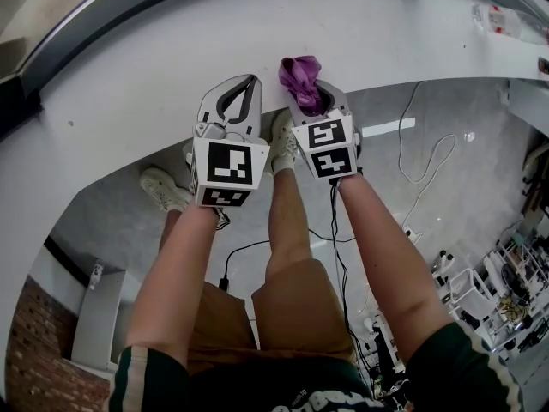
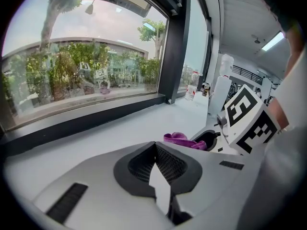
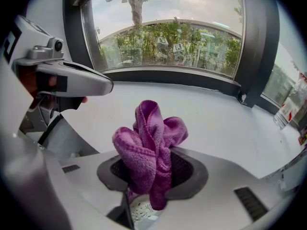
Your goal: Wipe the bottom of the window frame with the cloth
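The right gripper (image 3: pixel 154 178) had its jaws pinched on the bunched purple cloth (image 3: pixel 149 143), above the white sill (image 3: pixel 206 114) and short of the far dark frame (image 3: pixel 168 75). The left gripper (image 2: pixel 155 150) had its jaws together, empty. Wiping looked not yet begun; next, the cloth needed pressing against the frame.

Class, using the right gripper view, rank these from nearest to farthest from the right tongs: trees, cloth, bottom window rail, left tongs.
1. Cloth, gripped in the right tongs themselves.
2. Left tongs, close by at the left.
3. Bottom window rail, across the sill.
4. Trees, outdoors, farthest back.
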